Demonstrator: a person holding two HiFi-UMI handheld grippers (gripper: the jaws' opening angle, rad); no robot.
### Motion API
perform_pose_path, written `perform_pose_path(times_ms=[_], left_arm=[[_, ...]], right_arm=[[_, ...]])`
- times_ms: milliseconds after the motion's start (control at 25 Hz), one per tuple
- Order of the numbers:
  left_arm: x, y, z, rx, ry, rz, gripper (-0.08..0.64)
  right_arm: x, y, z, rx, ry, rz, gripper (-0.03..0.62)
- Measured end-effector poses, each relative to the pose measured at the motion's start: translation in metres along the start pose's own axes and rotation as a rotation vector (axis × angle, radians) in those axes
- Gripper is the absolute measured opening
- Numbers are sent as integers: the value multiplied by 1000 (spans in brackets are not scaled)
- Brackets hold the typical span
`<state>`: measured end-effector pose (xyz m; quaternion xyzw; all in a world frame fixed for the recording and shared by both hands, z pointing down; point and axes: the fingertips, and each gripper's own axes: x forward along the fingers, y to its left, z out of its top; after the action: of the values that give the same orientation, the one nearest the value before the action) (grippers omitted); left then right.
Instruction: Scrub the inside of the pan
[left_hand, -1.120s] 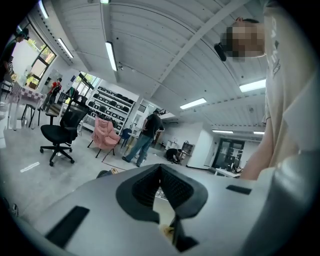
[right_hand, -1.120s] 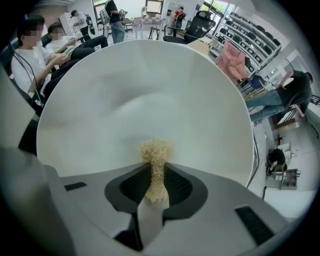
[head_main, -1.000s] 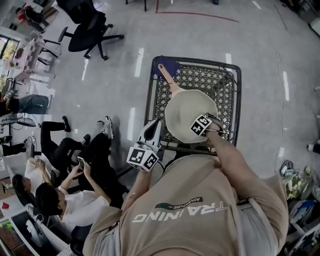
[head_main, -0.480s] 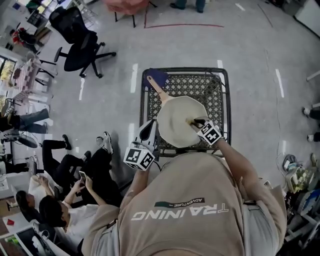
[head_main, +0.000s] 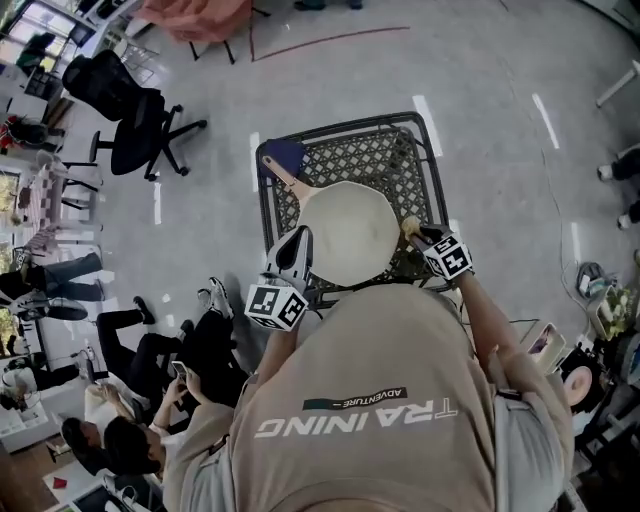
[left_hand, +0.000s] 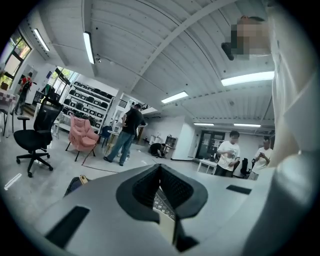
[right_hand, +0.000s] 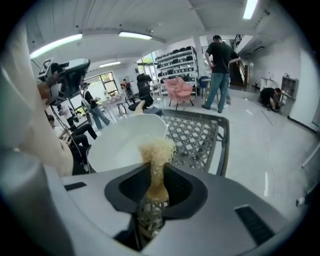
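A cream pan (head_main: 345, 230) with a wooden handle (head_main: 283, 175) lies on a black lattice table (head_main: 390, 150). My left gripper (head_main: 299, 240) is at the pan's left rim. In the left gripper view, the gripper (left_hand: 161, 172) has its jaws closed on a thin cream edge, the pan's rim (left_hand: 167, 225). My right gripper (head_main: 418, 233) hangs by the pan's right edge, shut on a tan fibrous scrubber (head_main: 408, 226). In the right gripper view the scrubber (right_hand: 156, 150) sticks out past the gripper (right_hand: 157, 170), with the pan (right_hand: 125, 142) below and to its left.
A blue object (head_main: 278, 153) lies at the table's far left corner by the handle's end. Seated people (head_main: 150, 400) are close on the left. A black office chair (head_main: 130, 120) and a pink armchair (head_main: 195, 15) stand further off. People stand beyond the table (right_hand: 220, 75).
My right gripper has swept with the scrubber from the pan's near right side across its inside, then lifted off to its right edge. The left gripper stays on the left rim.
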<state>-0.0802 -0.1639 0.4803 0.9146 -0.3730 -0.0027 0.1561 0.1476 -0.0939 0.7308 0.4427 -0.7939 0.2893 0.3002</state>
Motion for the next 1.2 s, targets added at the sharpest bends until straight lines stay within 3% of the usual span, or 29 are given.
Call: perform_pose_path(times_ms=[200, 320, 400, 560, 720, 840, 1080, 1200], left_arm=[[12, -15, 1, 27, 27, -23, 18], [16, -15, 5, 31, 28, -1, 17], [16, -16, 9, 35, 29, 16, 18], [13, -19, 10, 34, 30, 48, 17], [7, -20, 7, 30, 44, 75, 17], [11, -18, 1, 16, 57, 86, 17], [22, -24, -10, 10, 92, 88, 17], [22, -24, -7, 14, 92, 100, 17]], right_arm=[[19, -23, -63, 102, 161, -47, 95], [26, -26, -78, 183, 210, -59, 97], [32, -24, -87, 188, 243, -49, 107], [38, -23, -94, 204, 268, -19, 178], [32, -23, -84, 232, 204, 11, 180], [19, -22, -63, 201, 123, 36, 179], [-33, 8, 4, -87, -97, 125, 132], [-53, 19, 36, -144, -192, 138, 49]])
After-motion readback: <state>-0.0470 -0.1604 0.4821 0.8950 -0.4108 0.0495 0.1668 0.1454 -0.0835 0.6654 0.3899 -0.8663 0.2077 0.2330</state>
